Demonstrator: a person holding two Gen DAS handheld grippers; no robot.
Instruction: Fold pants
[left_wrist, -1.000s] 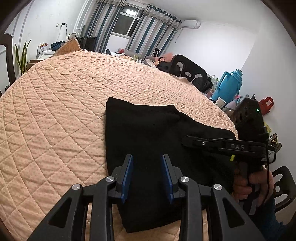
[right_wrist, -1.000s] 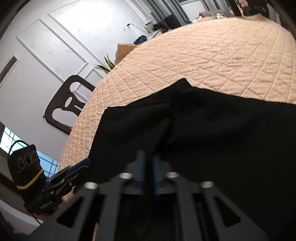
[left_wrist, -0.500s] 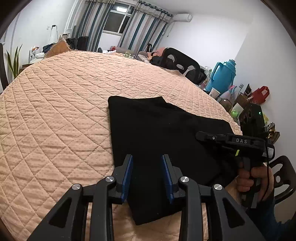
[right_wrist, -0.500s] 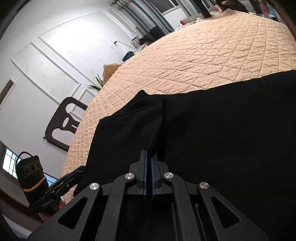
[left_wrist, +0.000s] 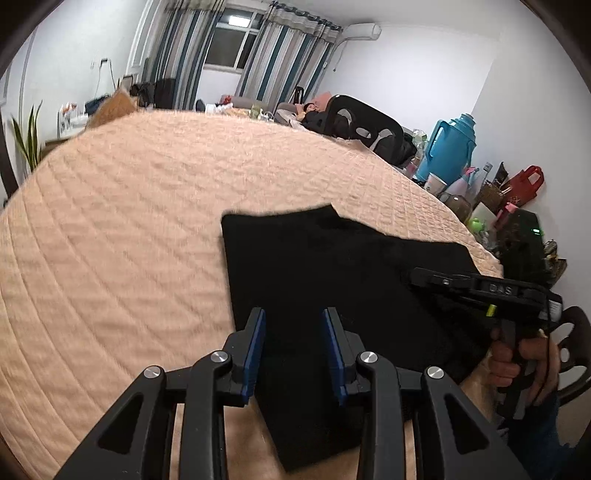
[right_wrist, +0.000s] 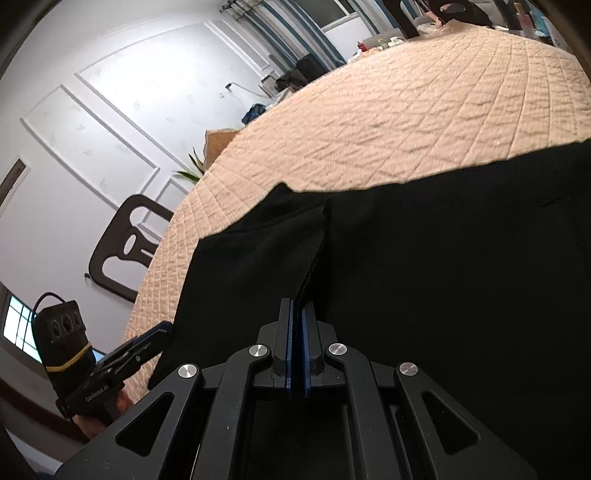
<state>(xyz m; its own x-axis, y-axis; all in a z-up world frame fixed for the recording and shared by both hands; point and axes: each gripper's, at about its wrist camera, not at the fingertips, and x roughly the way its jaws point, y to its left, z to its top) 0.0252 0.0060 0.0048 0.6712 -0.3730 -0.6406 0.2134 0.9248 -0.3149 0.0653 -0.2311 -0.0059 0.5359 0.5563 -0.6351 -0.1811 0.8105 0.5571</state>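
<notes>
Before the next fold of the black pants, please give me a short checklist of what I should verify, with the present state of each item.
1. Pants lie flat on the quilt: ok, no large bunching seen.
2. Left tool open, no cloth between its pads: ok.
3. Right tool shut: ok; whether it pinches a layer of cloth: cannot tell, black on black.
4. Folded edges line up: not ok, one loose flap edge runs across the top layer.
5. Free quilt beyond the pants for the fold: ok.
6. The two tools stand apart from each other: ok.
</notes>
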